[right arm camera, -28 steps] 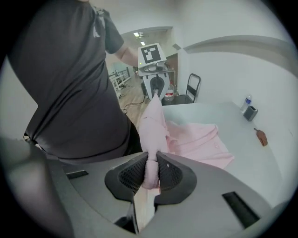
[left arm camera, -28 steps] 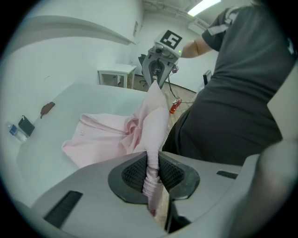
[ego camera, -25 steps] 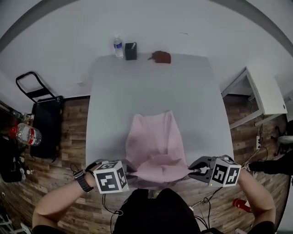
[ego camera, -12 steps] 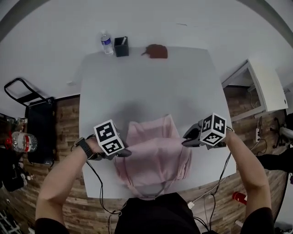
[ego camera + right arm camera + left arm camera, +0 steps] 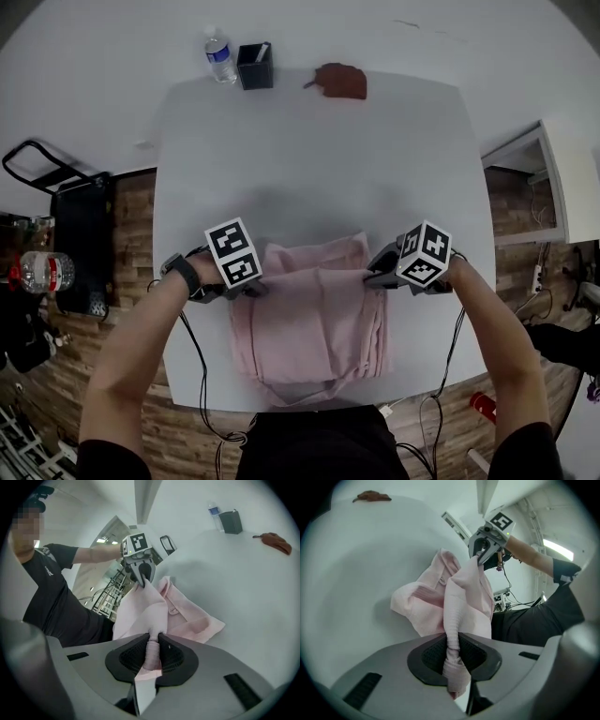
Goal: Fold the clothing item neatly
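Currently the pink garment [image 5: 314, 333] lies half-folded on the tabletop [image 5: 309, 159] near its front edge. Left tongs [image 5: 251, 291] and right tongs [image 5: 377, 277] are each clamped on a bunched corner of the folded-over layer. Uneven lowering could skew that edge. Both tongs slope downward, forearms extended forward.

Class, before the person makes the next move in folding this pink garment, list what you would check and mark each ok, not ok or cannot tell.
1. Left gripper pinches the pink garment: ok, though its jaws have just opened slightly.
2. Right gripper pinches it: ok.
3. Held edge runs straight between grippers: ok.
4. Bottle, black holder and brown object stand apart from the pink garment: ok.
5. Lower layer smooth: cannot tell, covered.
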Action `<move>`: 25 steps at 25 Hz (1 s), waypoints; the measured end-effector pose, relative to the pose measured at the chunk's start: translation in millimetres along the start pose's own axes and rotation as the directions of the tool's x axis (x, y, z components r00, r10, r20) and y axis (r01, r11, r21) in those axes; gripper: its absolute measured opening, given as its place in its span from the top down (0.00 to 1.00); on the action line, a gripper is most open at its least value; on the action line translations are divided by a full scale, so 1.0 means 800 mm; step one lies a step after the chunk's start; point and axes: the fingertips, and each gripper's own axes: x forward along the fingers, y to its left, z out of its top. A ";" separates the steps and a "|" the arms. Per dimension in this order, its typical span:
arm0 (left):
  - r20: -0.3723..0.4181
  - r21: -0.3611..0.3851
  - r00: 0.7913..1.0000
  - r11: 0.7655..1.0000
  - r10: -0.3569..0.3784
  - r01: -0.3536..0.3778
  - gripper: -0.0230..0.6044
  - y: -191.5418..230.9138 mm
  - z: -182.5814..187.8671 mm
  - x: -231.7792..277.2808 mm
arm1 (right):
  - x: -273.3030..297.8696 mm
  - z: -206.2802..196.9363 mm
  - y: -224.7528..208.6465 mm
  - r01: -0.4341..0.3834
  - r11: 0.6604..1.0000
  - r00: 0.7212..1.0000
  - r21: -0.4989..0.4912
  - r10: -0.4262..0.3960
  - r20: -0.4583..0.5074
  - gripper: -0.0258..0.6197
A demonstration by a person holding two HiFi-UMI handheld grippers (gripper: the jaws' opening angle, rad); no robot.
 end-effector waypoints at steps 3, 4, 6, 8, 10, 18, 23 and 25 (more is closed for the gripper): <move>-0.025 -0.035 0.999 0.999 0.022 -0.023 0.87 0.028 0.000 0.008 | 0.004 -0.011 -0.022 0.015 1.000 1.000 0.013 -0.014 -0.016 0.87; -0.021 -0.049 1.000 0.999 0.022 -0.023 0.86 0.035 0.000 0.010 | 0.003 -0.015 -0.029 0.022 1.000 1.000 0.017 -0.022 -0.016 0.87; 0.020 -0.080 1.000 0.997 0.006 -0.004 0.79 0.043 0.000 0.011 | 0.002 -0.020 -0.038 0.048 0.999 0.999 0.014 -0.048 -0.003 0.86; 0.098 -0.106 0.995 0.994 -0.020 0.030 0.68 0.038 0.002 0.003 | -0.006 -0.016 -0.038 0.099 0.995 0.994 -0.008 -0.098 0.046 0.77; 0.189 -0.114 0.981 0.992 -0.035 0.057 0.59 0.023 0.006 -0.014 | -0.029 -0.002 -0.026 0.177 0.984 0.975 -0.034 -0.171 0.143 0.67; 0.486 -0.106 0.869 0.993 0.088 -0.041 0.59 -0.020 0.017 -0.132 | -0.021 0.025 0.167 0.294 0.928 0.915 -0.228 -0.204 0.349 0.65; 0.623 0.008 0.774 0.989 0.113 -0.150 0.59 -0.100 0.027 -0.137 | 0.100 -0.035 0.277 0.300 0.869 0.944 -0.394 -0.212 0.252 0.66; 0.643 0.046 0.760 0.985 0.099 -0.168 0.59 -0.134 0.025 -0.118 | 0.140 -0.061 0.286 0.317 0.820 0.948 -0.477 -0.261 0.181 0.68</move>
